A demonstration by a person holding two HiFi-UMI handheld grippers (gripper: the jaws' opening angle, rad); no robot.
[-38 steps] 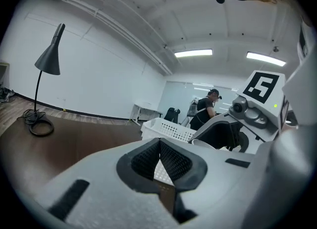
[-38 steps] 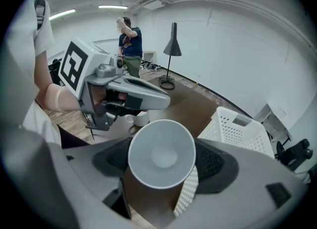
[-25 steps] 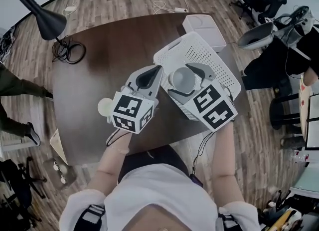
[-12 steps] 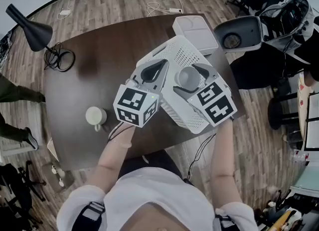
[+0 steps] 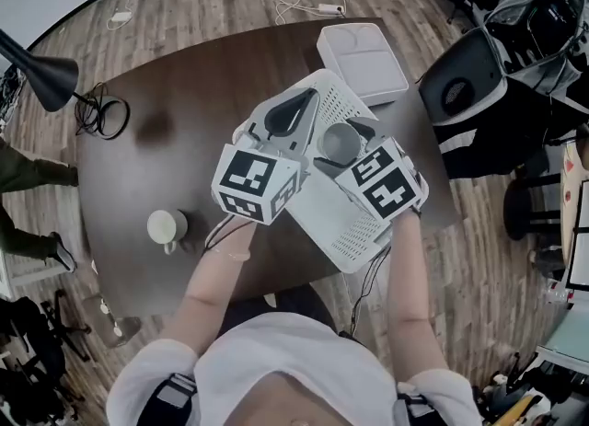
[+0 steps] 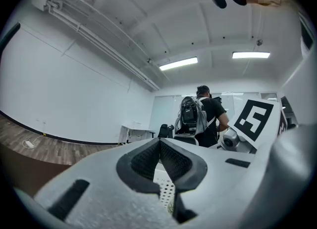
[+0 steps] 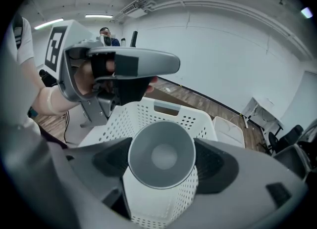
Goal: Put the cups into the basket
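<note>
The dark table (image 5: 184, 139) has plenty of bare room across the left half of the head view. Only a cream cup (image 5: 166, 227) stands there, mouth up, near the lower-left edge and well apart from everything else. The white basket (image 5: 345, 226) sits at centre right, running from upper left to lower right. Its lower corner is right at the table's front edge, and a white tray (image 5: 363, 61) lies just beyond its upper end.

The right gripper (image 5: 340, 145) is clamped on a grey cup (image 5: 337, 142), one pad on each side, and holds it above the basket's upper half. In the right gripper view the cup (image 7: 161, 156) shows its round mouth straight on between the jaws of that gripper (image 7: 161, 162). Its long axis runs along the gripper, base toward the basket (image 7: 148, 119).

The left gripper (image 5: 293, 107) is over the basket's upper-left rim, its jaws pressed together on nothing. Its own view confirms the closed tips (image 6: 159, 144) and otherwise shows mostly ceiling and wall.

Both grippers and the person's forearms cover much of the basket, so I cannot tell what lies on its floor. The cream cup's handle is too small to make out.
</note>
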